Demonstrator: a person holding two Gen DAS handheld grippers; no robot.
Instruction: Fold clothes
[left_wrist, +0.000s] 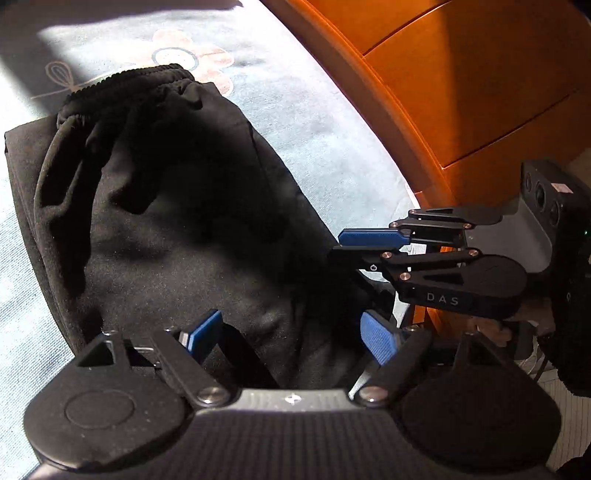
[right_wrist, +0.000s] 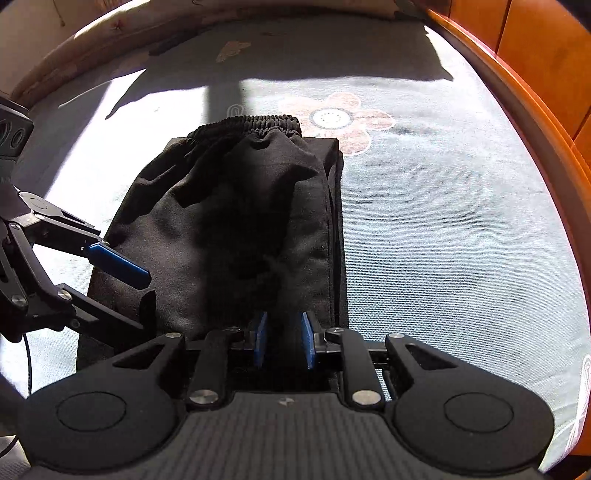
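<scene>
1. Black trousers (right_wrist: 236, 221) lie folded on the bed (right_wrist: 461, 229), long axis running near to far, elastic waistband (right_wrist: 251, 123) at the far end, just beside a printed flower (right_wrist: 340, 120) on the grey cover.
2. Right tongs (right_wrist: 282, 341) sit at the near end of the trousers, blue pads (right_wrist: 306, 339) a narrow gap apart with dark cloth bunched between them; whether they truly pinch it, I cannot tell.
3. Left tongs (left_wrist: 291, 334) are spread wide over the near part of the cloth, gripping nothing.
4. The right wrist view alone shows the neat straight right edge of the fold, stacked layers, and the left tongs (right_wrist: 147, 299) coming in from the left, one blue finger above the cloth's left edge.
5. The left wrist view alone shows the right tongs (left_wrist: 338, 245) side-on, tips at the trousers' right edge and nearly together, and the orange wooden cabinet (left_wrist: 461, 85) close along the right of the bed.
6. Sunlight falls in patches; the trousers' middle is in deep shadow, detail there lost.
</scene>
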